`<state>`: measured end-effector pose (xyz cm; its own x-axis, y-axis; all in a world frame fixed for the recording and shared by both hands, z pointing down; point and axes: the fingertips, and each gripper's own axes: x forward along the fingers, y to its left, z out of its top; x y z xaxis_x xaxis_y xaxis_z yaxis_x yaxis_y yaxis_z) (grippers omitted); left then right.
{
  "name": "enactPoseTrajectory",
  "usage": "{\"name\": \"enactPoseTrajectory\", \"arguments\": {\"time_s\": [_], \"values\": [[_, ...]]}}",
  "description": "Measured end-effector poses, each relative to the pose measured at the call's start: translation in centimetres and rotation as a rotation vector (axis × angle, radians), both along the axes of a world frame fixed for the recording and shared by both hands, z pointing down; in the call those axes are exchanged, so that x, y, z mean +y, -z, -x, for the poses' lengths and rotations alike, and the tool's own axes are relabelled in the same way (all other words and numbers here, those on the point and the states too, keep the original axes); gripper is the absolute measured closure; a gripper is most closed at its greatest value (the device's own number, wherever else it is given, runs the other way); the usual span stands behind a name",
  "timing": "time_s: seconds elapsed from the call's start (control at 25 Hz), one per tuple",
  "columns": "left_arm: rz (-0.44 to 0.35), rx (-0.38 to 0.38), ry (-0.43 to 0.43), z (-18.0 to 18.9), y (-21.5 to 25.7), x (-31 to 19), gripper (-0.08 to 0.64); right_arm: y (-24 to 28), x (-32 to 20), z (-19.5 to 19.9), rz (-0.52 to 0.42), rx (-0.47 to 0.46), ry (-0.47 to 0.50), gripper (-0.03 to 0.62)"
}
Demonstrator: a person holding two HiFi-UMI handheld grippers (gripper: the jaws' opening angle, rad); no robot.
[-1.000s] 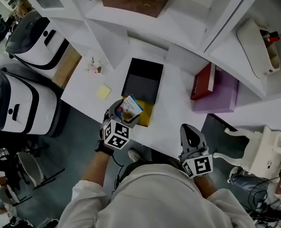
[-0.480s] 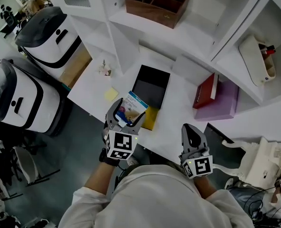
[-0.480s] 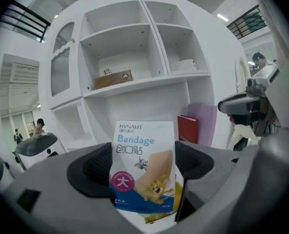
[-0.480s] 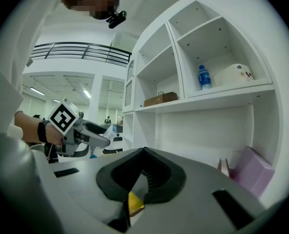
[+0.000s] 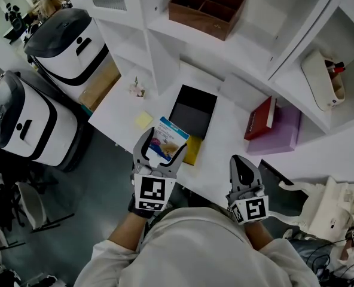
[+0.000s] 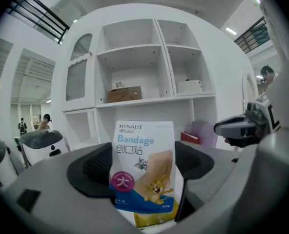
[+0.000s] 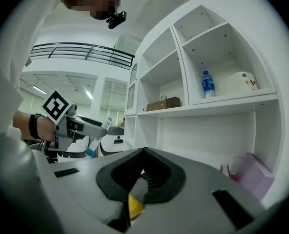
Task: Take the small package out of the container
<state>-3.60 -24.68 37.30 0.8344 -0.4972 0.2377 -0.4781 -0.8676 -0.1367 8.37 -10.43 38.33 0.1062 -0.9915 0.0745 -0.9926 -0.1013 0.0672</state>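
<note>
**Thin hold on a slick packet**

Nearest the person, the right gripper (image 5: 243, 163) has its fingers clenched on nothing. The left gripper (image 5: 161, 149) grasps the small package (image 6: 143, 162) by its lower part, upright in the air above the bench (image 5: 225, 139) edge, just short of the black container (image 5: 193, 109). With only the bottom pinched, a tilt or jerk could let it slide or fold out. It is a flat, glossy white-and-blue bandage pouch, likely light and floppy.

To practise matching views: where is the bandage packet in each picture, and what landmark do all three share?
Head view: bandage packet lower centre, held in the left gripper.
Left gripper view: bottom centre, between the jaws.
Right gripper view: small, at left, seen nearly edge-on.
Shared landmark: the brown box.
</note>
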Motion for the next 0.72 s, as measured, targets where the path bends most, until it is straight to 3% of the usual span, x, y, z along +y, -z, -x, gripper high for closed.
{"name": "enactPoseTrajectory", "arguments": {"time_s": [0.24, 0.72], "values": [[0.011, 0.035, 0.02, 0.77, 0.84, 0.4, 0.158, 0.11, 0.19, 0.08, -0.005, 0.005, -0.004, 0.569], [0.013, 0.031, 0.032, 0.92, 0.73, 0.25, 0.158, 0.03, -0.18, 0.03, -0.014, 0.007, 0.005, 0.569]]}}
